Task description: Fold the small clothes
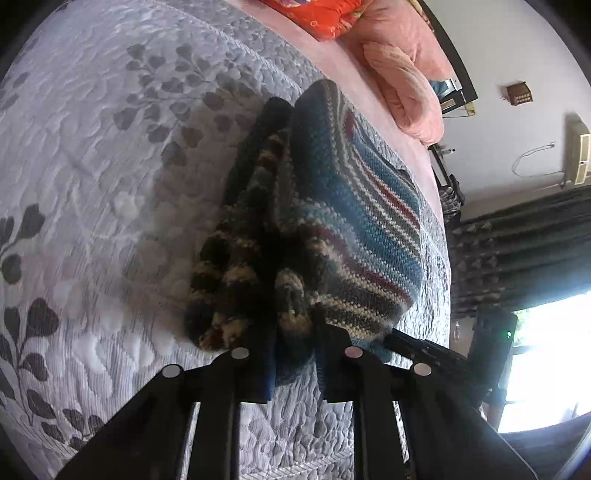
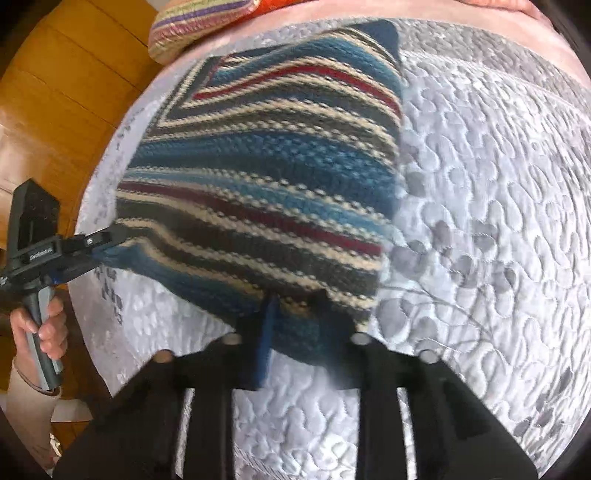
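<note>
A knitted sweater (image 1: 351, 221) with blue, cream, red and dark stripes lies folded on a grey quilted bedspread (image 1: 92, 166). Its dark mottled sleeves are bunched on its left side. My left gripper (image 1: 291, 350) is shut on the near blue hem, with knit filling the gap between the fingers. The right gripper (image 1: 391, 338) pokes in at the hem's right corner. In the right wrist view the sweater (image 2: 266, 166) fills the middle and my right gripper (image 2: 295, 314) is shut on its near edge. The left gripper (image 2: 110, 238), held by a hand (image 2: 44, 325), pinches the left corner.
Pink pillows (image 1: 406, 85) and an orange cloth (image 1: 317, 14) lie at the bed's head. A striped cushion (image 2: 199, 26) sits at the far edge. Wooden floor (image 2: 55, 92) lies past the bed's left side. Leaf-patterned bedspread (image 2: 480, 184) stretches right of the sweater. Dark curtains (image 1: 535, 240) hang by a bright window.
</note>
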A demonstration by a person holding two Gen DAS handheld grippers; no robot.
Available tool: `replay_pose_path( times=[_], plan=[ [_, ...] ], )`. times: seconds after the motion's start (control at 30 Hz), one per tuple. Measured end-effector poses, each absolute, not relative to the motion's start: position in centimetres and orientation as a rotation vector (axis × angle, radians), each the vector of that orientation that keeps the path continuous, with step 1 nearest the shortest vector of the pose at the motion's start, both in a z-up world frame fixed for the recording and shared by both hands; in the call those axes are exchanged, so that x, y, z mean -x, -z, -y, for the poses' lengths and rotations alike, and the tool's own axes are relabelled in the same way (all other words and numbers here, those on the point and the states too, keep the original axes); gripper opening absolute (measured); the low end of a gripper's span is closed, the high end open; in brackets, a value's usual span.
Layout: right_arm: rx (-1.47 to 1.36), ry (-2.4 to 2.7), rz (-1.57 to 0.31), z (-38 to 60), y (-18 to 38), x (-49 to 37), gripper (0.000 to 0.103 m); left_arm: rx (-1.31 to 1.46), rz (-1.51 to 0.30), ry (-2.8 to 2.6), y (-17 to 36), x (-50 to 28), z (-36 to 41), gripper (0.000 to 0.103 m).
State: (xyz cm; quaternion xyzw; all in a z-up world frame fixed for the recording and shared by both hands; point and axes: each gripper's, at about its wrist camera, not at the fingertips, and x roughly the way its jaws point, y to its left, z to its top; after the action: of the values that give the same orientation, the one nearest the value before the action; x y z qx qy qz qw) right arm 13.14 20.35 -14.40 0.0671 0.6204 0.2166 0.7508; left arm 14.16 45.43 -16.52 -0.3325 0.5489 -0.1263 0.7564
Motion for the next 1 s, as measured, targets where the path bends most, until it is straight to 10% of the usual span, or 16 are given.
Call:
replay_pose_path(
  times=[0.3, 0.43, 0.6, 1.0],
  plan=[
    [-0.185, -0.459, -1.348, -19.6, 15.2, -13.0, 0.017, 0.742, -1.251, 0.256, 19.3, -14.2, -45.7, 0.020],
    [-0.164, -0.455, -1.335, -19.6, 14.5, -13.0, 0.022, 0.805, -1.245, 0.295, 18.1, -14.8, -46.2, 0.056],
    [-0.113, -0.445, -1.295, -20.2, 13.3, -12.7, 0.038, 0.769, -1.196, 0.304, 16.0, -16.0, -46.4, 0.072],
    [-0.045, -0.457, -1.231, -20.8, 11.1, -12.5, 0.049, 0.595, -1.191, 0.331, 14.3, -19.4, -46.0, 0.081]
  ],
)
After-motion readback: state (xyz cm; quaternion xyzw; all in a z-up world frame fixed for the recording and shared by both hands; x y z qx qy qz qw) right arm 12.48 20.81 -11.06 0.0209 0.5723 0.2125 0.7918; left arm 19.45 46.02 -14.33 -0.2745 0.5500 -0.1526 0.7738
